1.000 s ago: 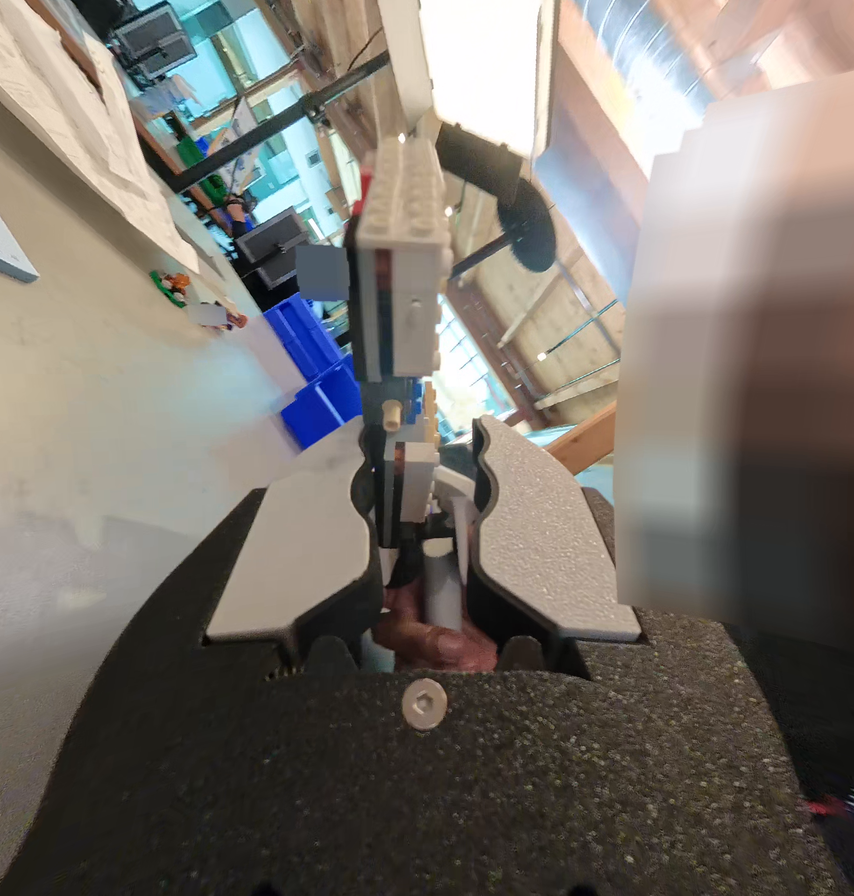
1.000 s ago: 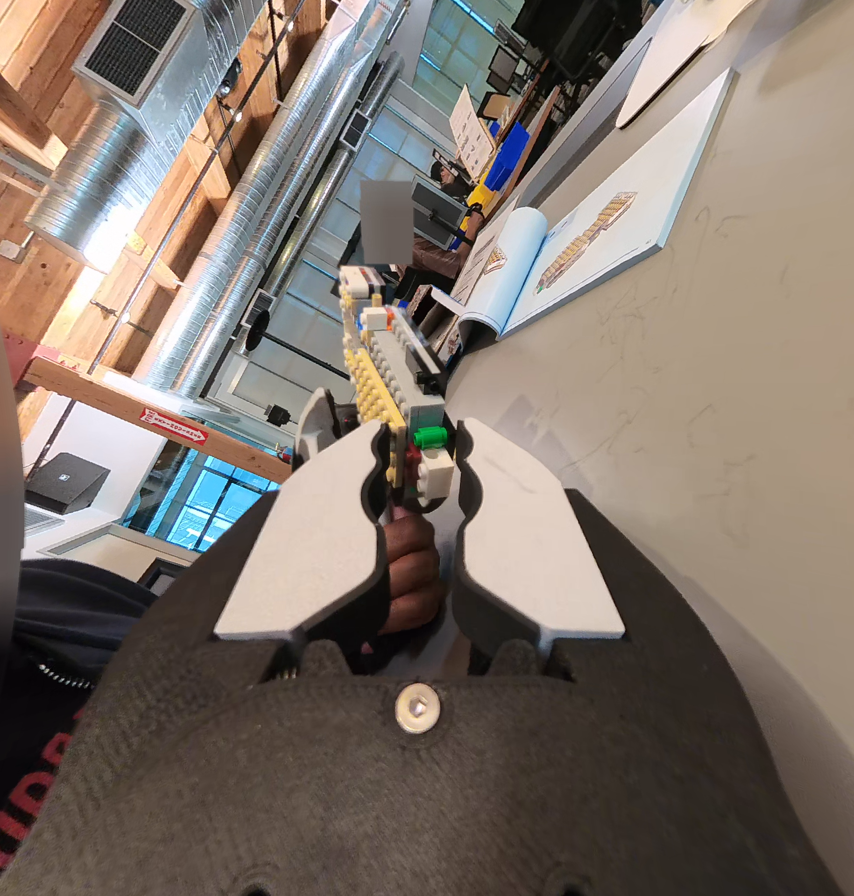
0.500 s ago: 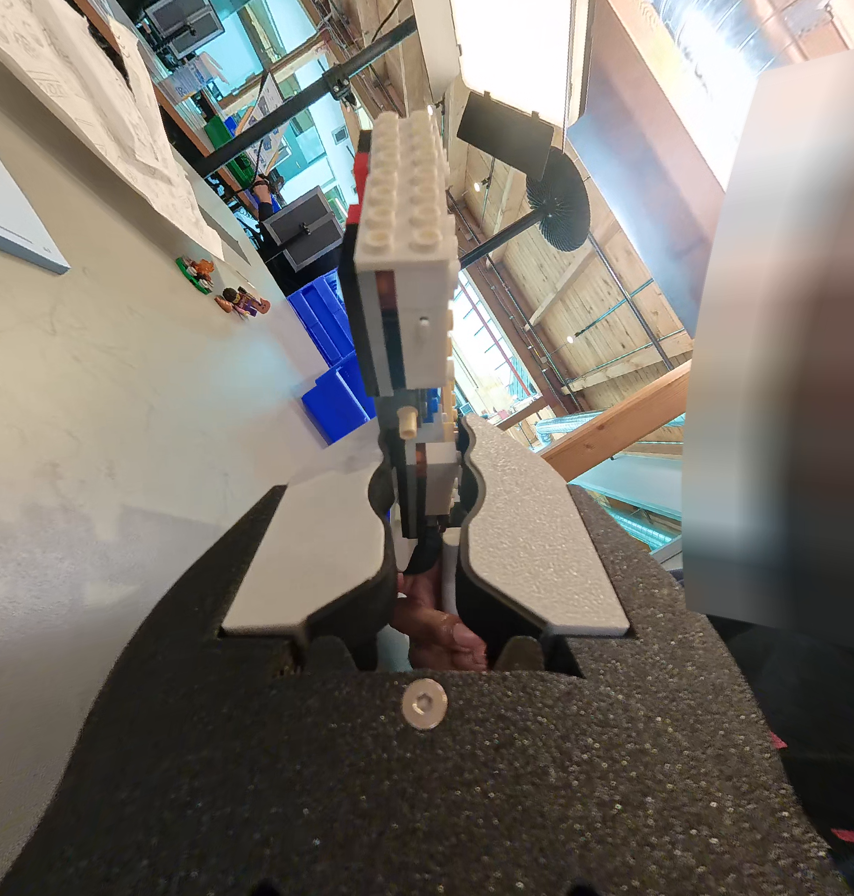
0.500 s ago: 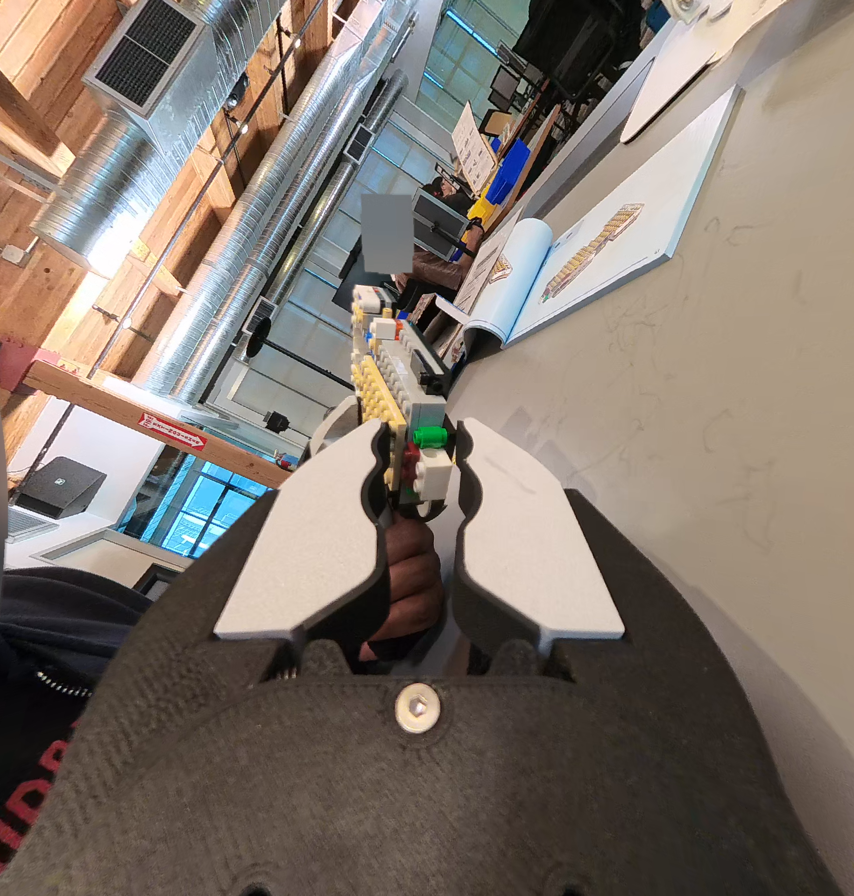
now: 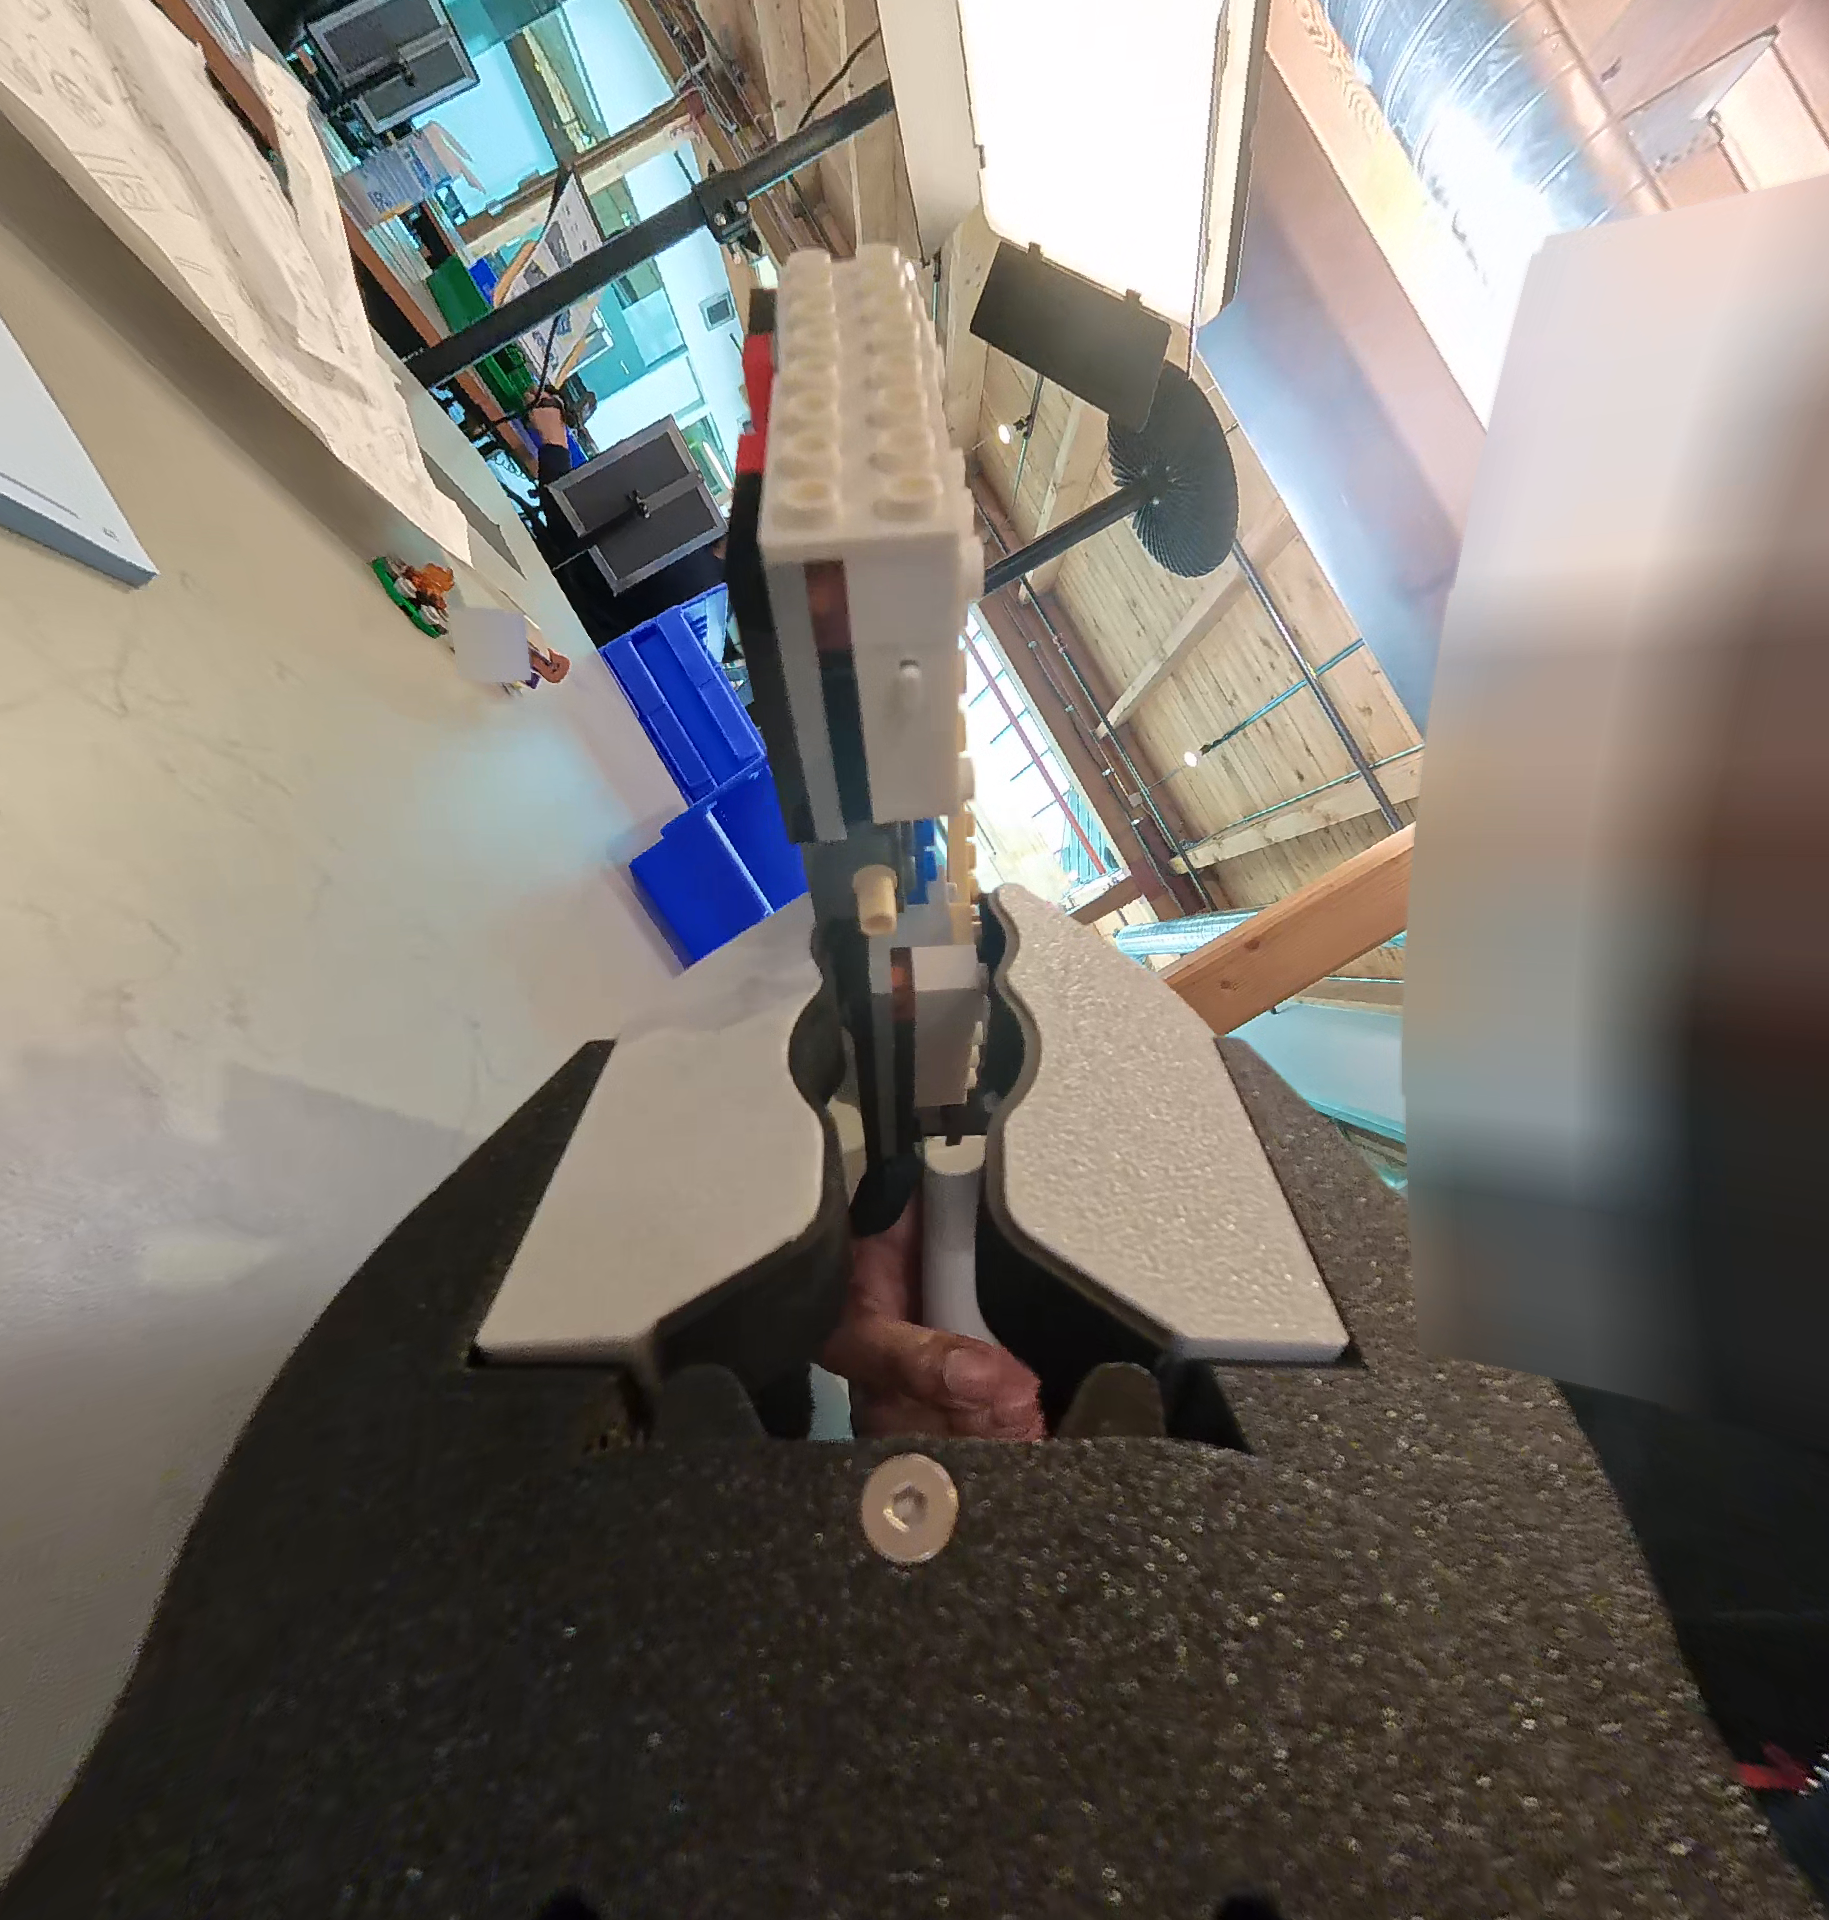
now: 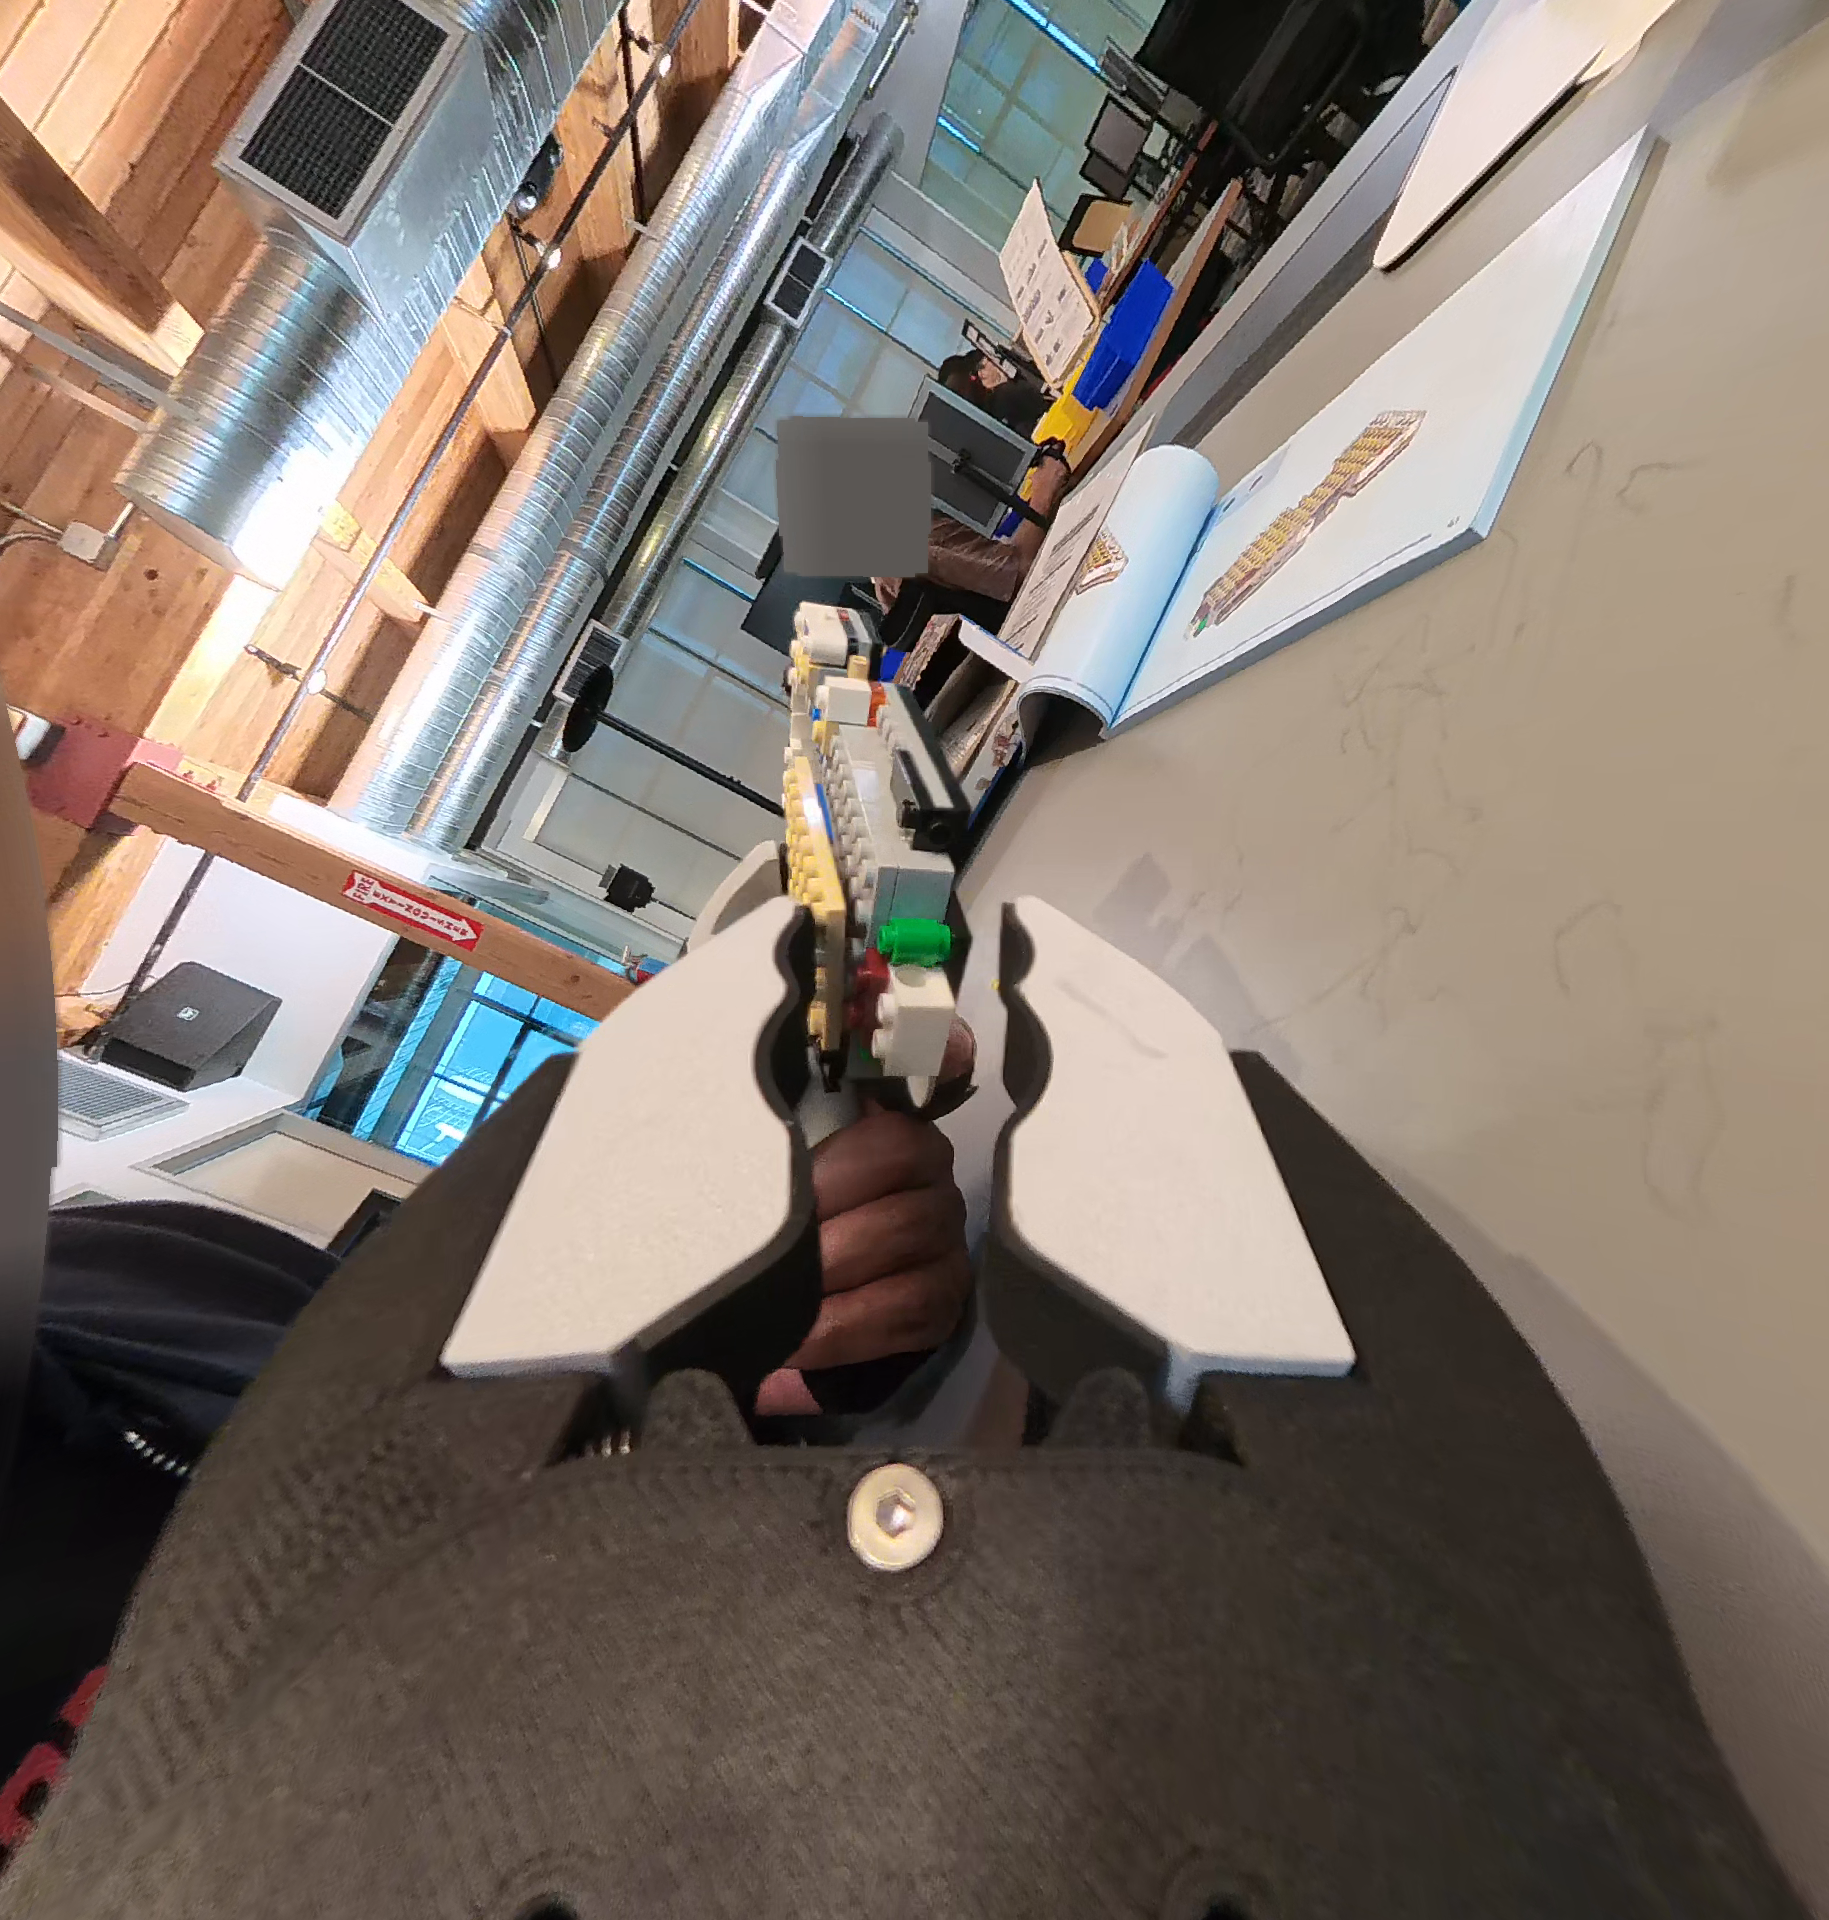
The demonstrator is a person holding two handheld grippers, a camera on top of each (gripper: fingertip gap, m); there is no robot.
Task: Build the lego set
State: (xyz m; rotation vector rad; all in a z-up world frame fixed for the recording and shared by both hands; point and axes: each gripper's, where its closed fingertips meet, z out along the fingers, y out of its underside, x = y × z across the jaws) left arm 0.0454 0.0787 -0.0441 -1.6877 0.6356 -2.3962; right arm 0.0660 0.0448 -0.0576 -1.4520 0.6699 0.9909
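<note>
One long toy-brick model [image 5: 868, 582] is shared between both views, held up in the air beside the pale counter [image 5: 214, 883]. From the left wrist view its far end is a white studded block backed by black and grey layers with red bricks behind, and a tan peg juts out lower down near the claw. From the right wrist view the same model [image 6: 868, 790] shows a tan studded plate along one side, white and grey bricks on top, a black bar on the counter side, and a green round piece [image 6: 915, 940] above dark red studs and a white brick at the near end.

The left claw [image 5: 915, 1013] is narrowed onto the lower white and grey part of the model, both pads pressed against its sides. Behind it a hand [image 5: 931, 1351] grips a white handle.

The right claw [image 6: 894, 997] stands a little wider: its left pad lies against the tan plate, while a gap shows between the right pad [image 6: 1024, 997] and the white brick. A hand [image 6: 884, 1236] shows behind the fingers.

An open instruction booklet [image 6: 1305, 520] lies on the counter [image 6: 1512, 1039], and blue bins [image 5: 702, 810] stand farther off.
</note>
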